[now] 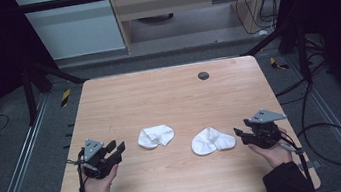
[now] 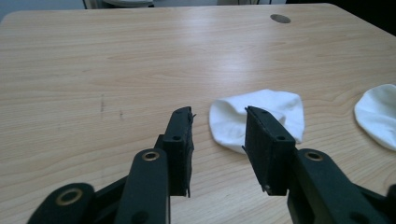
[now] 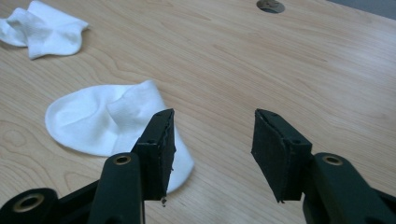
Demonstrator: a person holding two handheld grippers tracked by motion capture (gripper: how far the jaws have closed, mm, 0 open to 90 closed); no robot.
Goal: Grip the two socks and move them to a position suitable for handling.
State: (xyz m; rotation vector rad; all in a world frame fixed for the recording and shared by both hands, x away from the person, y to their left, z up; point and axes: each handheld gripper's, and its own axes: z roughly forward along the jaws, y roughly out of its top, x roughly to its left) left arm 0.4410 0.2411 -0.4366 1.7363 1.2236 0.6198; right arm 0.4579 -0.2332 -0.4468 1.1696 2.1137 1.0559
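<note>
Both grippers sit at the near edge of the table (image 1: 181, 185), one to each side, and each has a white sock lying just ahead of it — a layout that looks made for one tool to take one sock.

The left gripper (image 1: 115, 149) is held low in the person's left hand (image 1: 97, 184), its jaws moderately apart and empty. In the left gripper view the gripper (image 2: 218, 135) is aimed at the left sock (image 2: 257, 119), which lies just beyond the jaw tips, near but not touching. In the high view this sock (image 1: 155, 136) is folded over on itself into a short bundle, with its long axis running roughly across the table and its rounded end toward the left gripper.

The right gripper (image 1: 240, 134) also stands wide and holds nothing. In the right gripper view the gripper (image 3: 212, 140) points past the right sock (image 3: 107, 123), whose near edge passes behind one jaw — whether they touch I cannot tell. In the high view the right sock (image 1: 211, 140) also lies crosswise, its rounded end toward the middle of the table and its other end just beside the right gripper.

Farther back, the wood is bare apart from a small dark round cap (image 1: 203, 75) near the far edge.
</note>
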